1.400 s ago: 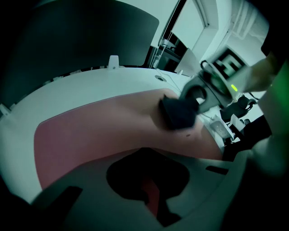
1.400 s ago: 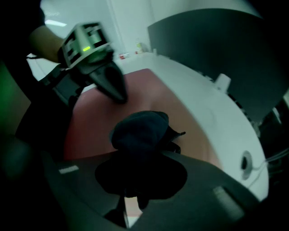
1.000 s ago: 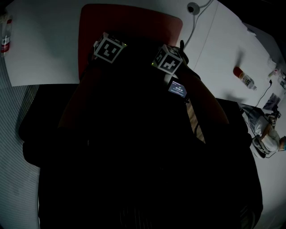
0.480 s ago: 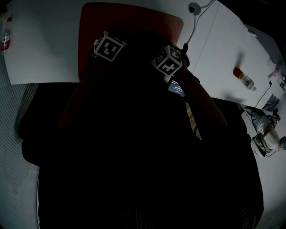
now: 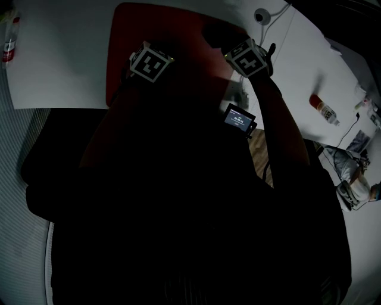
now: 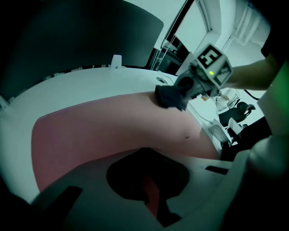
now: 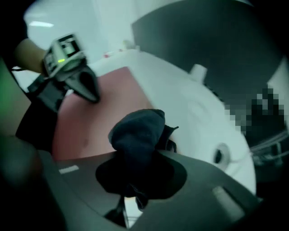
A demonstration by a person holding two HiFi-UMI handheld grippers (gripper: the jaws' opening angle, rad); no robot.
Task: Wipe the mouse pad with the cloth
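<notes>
And the right tool (image 7: 140, 173) clamps the dark cloth (image 7: 135, 128) at the far corner of the red mouse pad (image 6: 99, 131); the left tool (image 6: 151, 180), jaws pinched together on nothing, sits low over it.

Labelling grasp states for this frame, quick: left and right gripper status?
Left gripper: shut, holding nothing, over the red rectangular mouse pad.
Right gripper: shut on the dark crumpled cloth.

The bare middle of the red mouse pad (image 5: 178, 36) lies open between the left hand-held gripper (image 7: 92, 94) and the right hand-held gripper (image 6: 180, 90), which blocks the pad's far right edge with its cloth (image 6: 168, 97). A round device (image 5: 259, 13) crowds the worktop (image 5: 59, 59) just beyond
</notes>
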